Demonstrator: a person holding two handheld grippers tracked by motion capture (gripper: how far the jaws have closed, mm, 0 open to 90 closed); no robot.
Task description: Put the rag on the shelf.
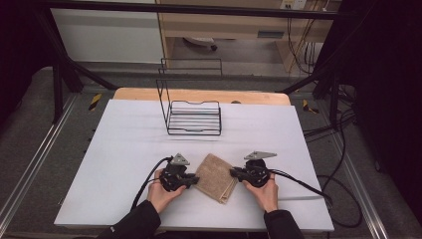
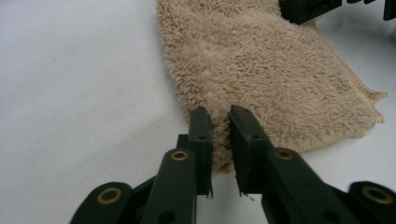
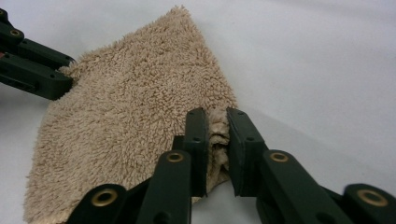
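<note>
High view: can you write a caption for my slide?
Left gripper and right gripper pinch opposite edges of a folded tan towel.

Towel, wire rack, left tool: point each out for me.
towel [image 1: 217, 175], high view, middle of its top face.
wire rack [image 1: 194, 118], high view, its barred base.
left tool [image 2: 219, 122], left gripper view, midway between its tips.

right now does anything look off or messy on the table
Nothing stands out. The folded beige towel lies flat on the white table, and the left gripper and right gripper each pinch an edge of it. The black wire rack stands upright behind, apart from the towel.
</note>
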